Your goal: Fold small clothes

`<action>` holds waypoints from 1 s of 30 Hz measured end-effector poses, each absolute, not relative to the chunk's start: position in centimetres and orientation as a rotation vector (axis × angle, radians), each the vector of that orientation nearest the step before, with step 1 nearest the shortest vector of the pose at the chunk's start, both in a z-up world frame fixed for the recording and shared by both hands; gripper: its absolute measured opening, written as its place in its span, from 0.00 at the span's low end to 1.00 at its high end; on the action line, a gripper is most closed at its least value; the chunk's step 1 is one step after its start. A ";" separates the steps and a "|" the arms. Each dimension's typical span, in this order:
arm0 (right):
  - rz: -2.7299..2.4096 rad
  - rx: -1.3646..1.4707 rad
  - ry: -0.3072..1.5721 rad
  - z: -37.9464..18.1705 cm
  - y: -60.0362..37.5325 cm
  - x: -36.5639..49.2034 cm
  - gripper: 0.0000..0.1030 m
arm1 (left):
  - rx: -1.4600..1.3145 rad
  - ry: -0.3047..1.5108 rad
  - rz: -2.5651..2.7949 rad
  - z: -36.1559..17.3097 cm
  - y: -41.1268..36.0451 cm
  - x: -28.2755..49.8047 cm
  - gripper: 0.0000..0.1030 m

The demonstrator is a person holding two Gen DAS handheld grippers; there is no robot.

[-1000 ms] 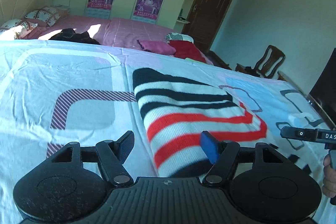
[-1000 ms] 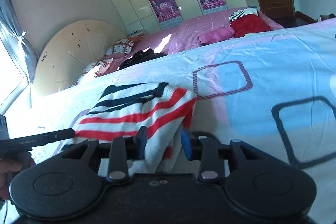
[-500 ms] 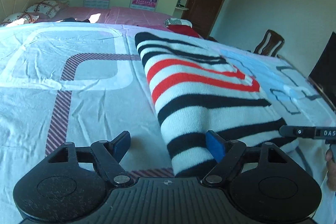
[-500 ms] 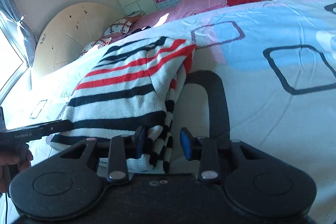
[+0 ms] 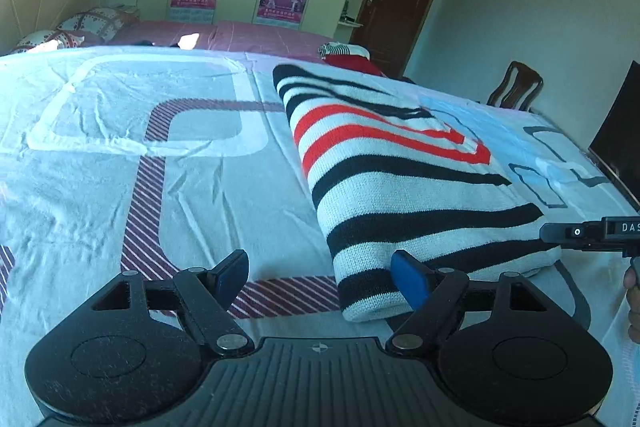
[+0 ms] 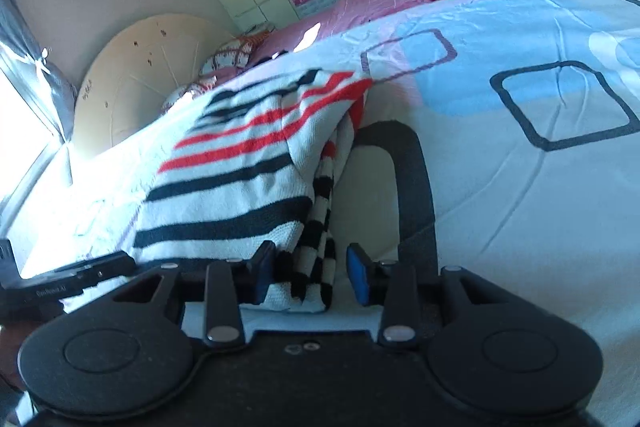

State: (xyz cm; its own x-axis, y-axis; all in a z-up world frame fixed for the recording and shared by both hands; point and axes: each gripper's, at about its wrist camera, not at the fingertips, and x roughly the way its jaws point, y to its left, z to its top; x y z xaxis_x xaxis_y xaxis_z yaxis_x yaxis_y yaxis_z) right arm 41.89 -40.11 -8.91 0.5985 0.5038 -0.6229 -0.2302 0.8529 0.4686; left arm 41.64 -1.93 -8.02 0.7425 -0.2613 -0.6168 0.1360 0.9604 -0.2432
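A folded knit sweater (image 5: 392, 163) with white, black and red stripes lies on the patterned bed sheet (image 5: 120, 147). My left gripper (image 5: 324, 277) is open at the sweater's near left corner, its right pad against the folded edge. In the right wrist view the sweater (image 6: 248, 163) shows its layered right edge. My right gripper (image 6: 310, 273) is open, and the sweater's near right corner lies between its pads. The right gripper's body shows at the right edge of the left wrist view (image 5: 592, 233).
A second bed with a pink cover (image 5: 256, 37) stands behind, holding pillows (image 5: 92, 23) and a pile of red and striped clothes (image 5: 348, 55). A wooden chair (image 5: 516, 85) and a dark screen (image 5: 620, 139) are at the right. Wardrobes with posters line the far wall.
Both grippers have pulled back toward the near edge of the sweater, so more of it shows. The right gripper has opened wider. The sweater lies flat, still folded.
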 end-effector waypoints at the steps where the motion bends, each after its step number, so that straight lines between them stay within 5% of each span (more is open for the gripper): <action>1: 0.429 0.394 0.809 -8.6 -40.6 42.1 0.38 | -0.187 0.693 -0.222 -7.7 -1.9 41.8 0.76; 2: 0.425 0.420 0.799 -8.5 -40.9 42.4 0.40 | -0.188 0.688 -0.223 -7.5 -1.9 42.0 0.76; 5: 0.411 0.457 0.783 -8.4 -41.2 43.5 0.69 | -0.163 0.681 -0.226 -7.0 -2.3 42.9 0.76; 6: 0.413 0.457 0.789 -8.5 -41.1 43.8 0.71 | -0.156 0.681 -0.225 -6.9 -2.6 43.2 0.76; 16: 0.459 0.482 0.875 -10.9 -40.0 45.0 0.67 | -0.222 0.707 -0.275 -7.2 -3.2 44.8 0.76; 21: 0.511 0.667 0.877 -12.3 -42.2 46.7 0.82 | -0.613 0.825 -0.453 -9.7 -0.1 48.3 0.76; 30: 0.697 0.669 0.955 -13.1 -41.0 51.6 0.79 | -0.756 0.894 -0.530 -12.3 -0.1 52.6 0.76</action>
State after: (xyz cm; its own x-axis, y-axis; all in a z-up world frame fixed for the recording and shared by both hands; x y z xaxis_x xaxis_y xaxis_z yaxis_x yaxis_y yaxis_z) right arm 51.60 -40.97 -13.10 0.4020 0.7749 -0.4878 -0.2288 0.6009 0.7659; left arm 52.64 -0.13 -12.33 0.5305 -0.6896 -0.4931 0.1023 0.6295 -0.7702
